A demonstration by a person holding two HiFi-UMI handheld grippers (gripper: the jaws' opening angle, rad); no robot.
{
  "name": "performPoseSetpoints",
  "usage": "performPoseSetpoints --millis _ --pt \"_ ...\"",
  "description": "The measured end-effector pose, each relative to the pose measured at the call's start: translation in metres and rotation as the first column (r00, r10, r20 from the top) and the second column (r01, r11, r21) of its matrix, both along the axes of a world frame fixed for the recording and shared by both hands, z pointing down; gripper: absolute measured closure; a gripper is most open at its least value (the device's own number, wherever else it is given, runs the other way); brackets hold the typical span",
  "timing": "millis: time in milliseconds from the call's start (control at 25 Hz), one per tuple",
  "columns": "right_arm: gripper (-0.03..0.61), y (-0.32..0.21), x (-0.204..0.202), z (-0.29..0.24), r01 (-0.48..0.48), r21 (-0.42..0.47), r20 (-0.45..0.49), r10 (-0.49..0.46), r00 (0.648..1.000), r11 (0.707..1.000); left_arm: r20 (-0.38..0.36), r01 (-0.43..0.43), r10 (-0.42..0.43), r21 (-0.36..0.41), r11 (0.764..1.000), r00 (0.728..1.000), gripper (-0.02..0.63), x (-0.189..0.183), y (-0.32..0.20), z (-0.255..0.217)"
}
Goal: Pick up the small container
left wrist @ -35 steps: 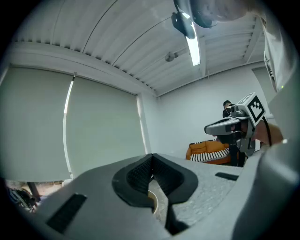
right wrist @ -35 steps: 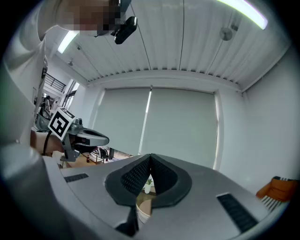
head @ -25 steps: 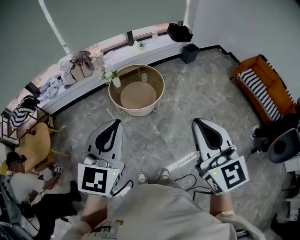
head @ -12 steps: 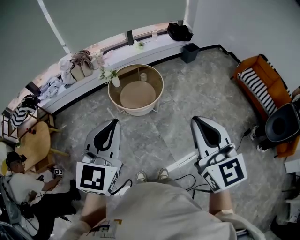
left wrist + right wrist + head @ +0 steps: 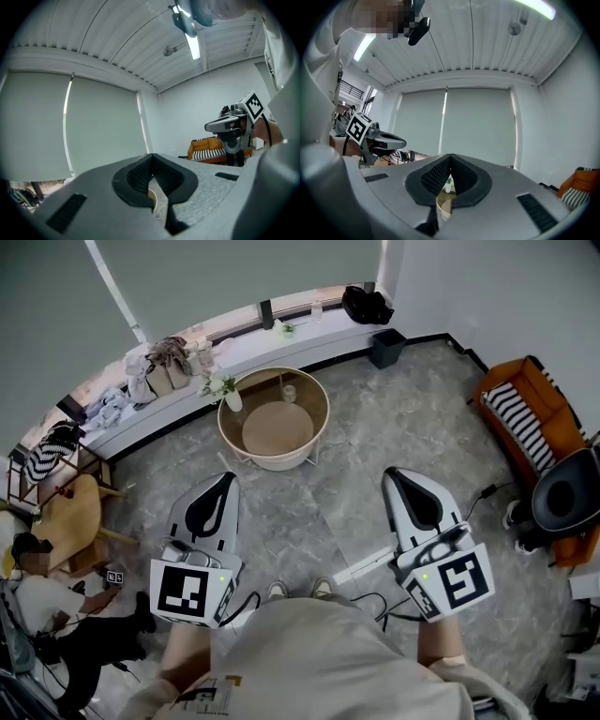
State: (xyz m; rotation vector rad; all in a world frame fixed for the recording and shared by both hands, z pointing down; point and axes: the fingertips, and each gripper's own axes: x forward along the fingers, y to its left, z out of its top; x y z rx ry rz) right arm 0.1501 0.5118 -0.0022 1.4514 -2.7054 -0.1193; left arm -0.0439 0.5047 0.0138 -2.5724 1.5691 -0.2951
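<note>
Container (image 5: pixel 288 394) stands on the round counter (image 5: pixel 277 463), near its far rim, with a vase (image 5: pixel 232 402) at the left rim. Left tongs (image 5: pixel 228 484) and right tongs (image 5: pixel 393 478) hang over the floor (image 5: pixel 394 409), well short of the counter. Both are closed tight and empty.

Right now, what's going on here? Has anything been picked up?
Nothing has been picked up. A person stands holding the left gripper and the right gripper out in front, both aimed roughly toward the round table ahead. Both pairs of jaws are shut with nothing between them. The small container sits untouched on the far side of the table, with a white vase of flowers at the table's left edge. Both grippers are well short of the table.
</note>
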Motion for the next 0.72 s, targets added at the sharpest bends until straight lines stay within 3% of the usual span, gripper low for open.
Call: performPoseSetpoints --millis 720 --pt "0.572 -0.025 0.044 0.024 0.041 -0.020 0.006 -0.041 0.999 0.999 0.035 0.032 -0.032 0.003 0.999 0.999 0.606 0.045 -0.017 0.013"
